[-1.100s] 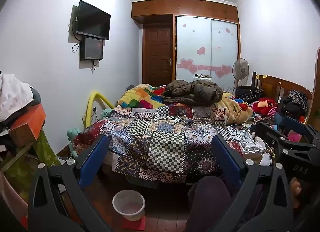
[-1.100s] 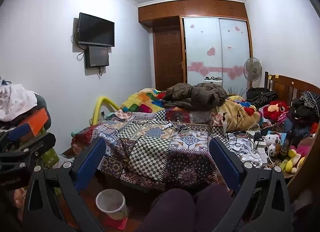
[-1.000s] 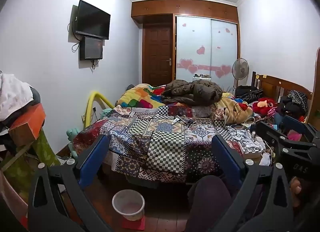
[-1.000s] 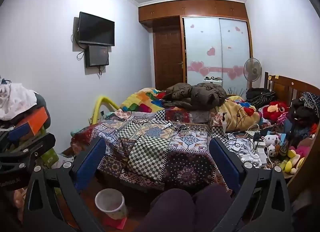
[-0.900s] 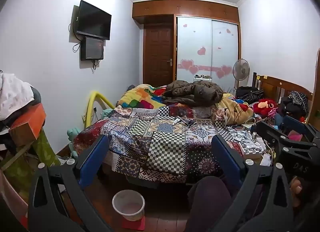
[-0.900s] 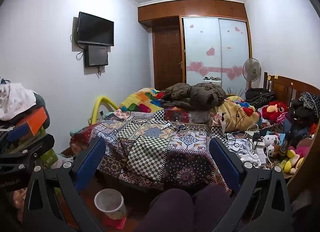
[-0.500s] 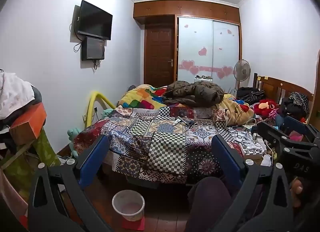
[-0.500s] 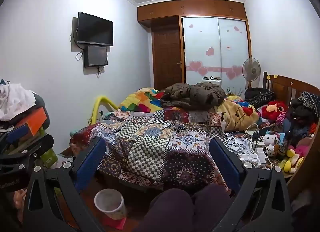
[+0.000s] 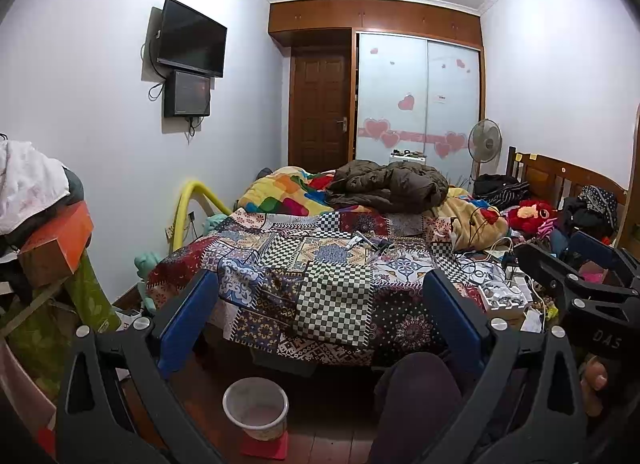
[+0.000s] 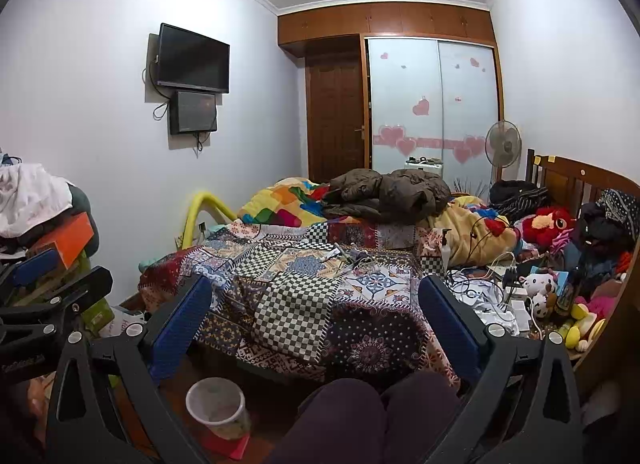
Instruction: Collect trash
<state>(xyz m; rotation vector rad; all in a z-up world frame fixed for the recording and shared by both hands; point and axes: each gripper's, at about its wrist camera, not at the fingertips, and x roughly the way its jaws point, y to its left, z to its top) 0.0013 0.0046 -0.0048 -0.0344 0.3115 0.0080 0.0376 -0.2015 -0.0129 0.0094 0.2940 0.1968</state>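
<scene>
- Left wrist view had the left gripper (image 9: 320, 320) held up in front of the bed (image 9: 320, 288), blue fingers (image 9: 188, 316) spread wide apart with nothing between them.
- Right wrist view showed the same deal for the right gripper (image 10: 316, 320): fingers (image 10: 448, 320) well apart, holding nothing, pointed at the bed.
- Trash bin (image 9: 256, 408), a whitish little bucket, sat on the wooden floor just off the near edge of the bed, on top of a red mat (image 9: 266, 446). It was empty as far as I could tell, but its inside was too blurry to be sure.
- Small bits and cables (image 10: 356, 258) lay loose on the patchwork quilt (image 10: 296, 304) near the middle of the bed. Couldn't tell which of it was actual trash.
- A brown jacket (image 9: 392, 186) was heaped at the far end of the bed, beside a rainbow-blocked blanket (image 9: 284, 196).
- Right side of the bed was a mess of white chargers (image 9: 504, 292), plush toys (image 10: 540, 288) and a red stuffed thing (image 9: 532, 214).
- Person's knees (image 10: 380, 412) in dark trousers poked in at the near edge of the bed.
- TV (image 9: 190, 38) hung on the wall left of the bed, a standing fan (image 10: 502, 146) stood past its far right corner.
</scene>
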